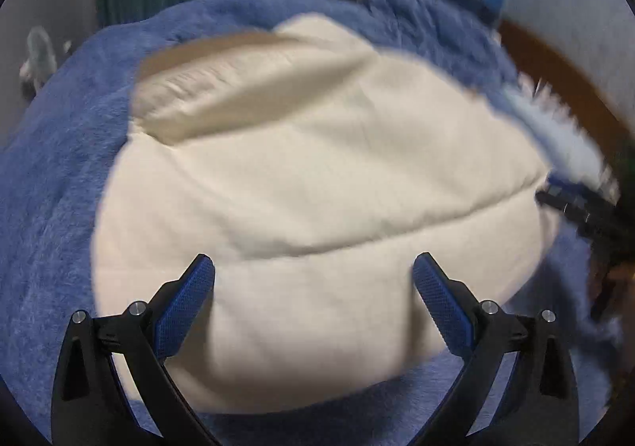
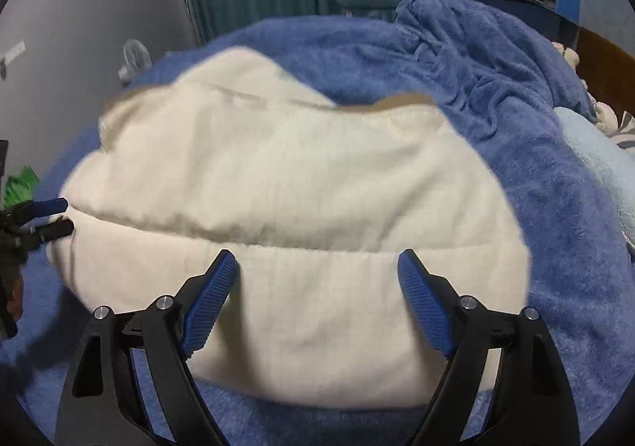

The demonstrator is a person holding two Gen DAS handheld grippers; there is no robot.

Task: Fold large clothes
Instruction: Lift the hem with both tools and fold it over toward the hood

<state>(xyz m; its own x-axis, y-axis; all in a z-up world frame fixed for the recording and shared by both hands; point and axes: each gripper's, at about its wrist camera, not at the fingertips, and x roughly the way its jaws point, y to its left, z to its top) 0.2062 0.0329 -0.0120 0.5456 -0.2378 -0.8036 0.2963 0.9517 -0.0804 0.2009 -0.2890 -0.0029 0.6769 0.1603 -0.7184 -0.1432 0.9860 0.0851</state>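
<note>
A folded cream-white fleece garment (image 1: 317, 208) with a tan lining lies in the middle of a bed covered by a plush blue blanket (image 1: 59, 188). The left tool (image 1: 313, 267) and right tool (image 2: 317, 263) hover over its near edge, both with jaws spread wide and holding nothing.

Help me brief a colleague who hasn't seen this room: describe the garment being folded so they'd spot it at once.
Find the bed under the fuzzy blue blanket. In its middle lies a cream folded garment, quilted with a seam across it and a tan lining at its far edge. It is the only pale, smooth thing on the blue.
</note>
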